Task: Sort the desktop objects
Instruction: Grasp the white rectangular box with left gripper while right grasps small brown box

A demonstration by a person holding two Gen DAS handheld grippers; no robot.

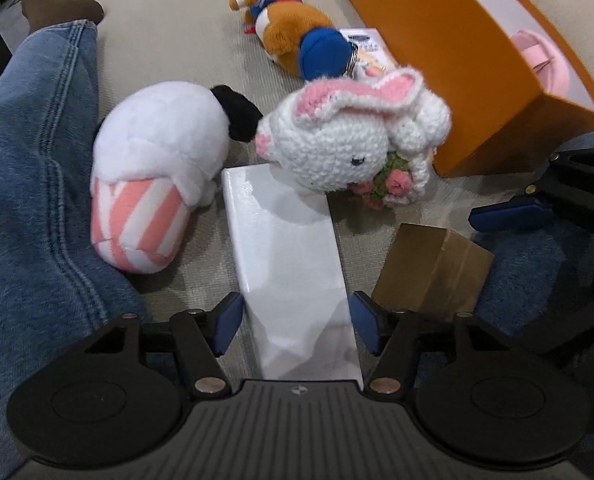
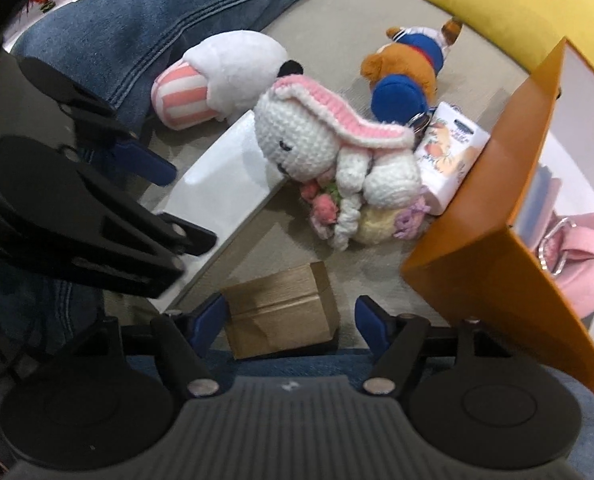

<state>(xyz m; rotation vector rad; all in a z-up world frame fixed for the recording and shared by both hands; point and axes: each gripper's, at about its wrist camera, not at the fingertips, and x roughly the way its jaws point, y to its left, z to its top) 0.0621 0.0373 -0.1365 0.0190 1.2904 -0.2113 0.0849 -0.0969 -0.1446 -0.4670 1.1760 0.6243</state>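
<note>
The left gripper [image 1: 295, 324] stands wide open astride the near end of the white box [image 1: 289, 264], pads clear of it. The right gripper [image 2: 287, 326] is equally wide around the brown box [image 2: 281, 316], just beside the white box; the bunny [image 1: 337, 140] rests on its far end.

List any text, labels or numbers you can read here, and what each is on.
Nothing readable.
Small carton beside the orange box: a dark label and printed lines, too blurred to read.
White box and brown box: no print visible.
</note>
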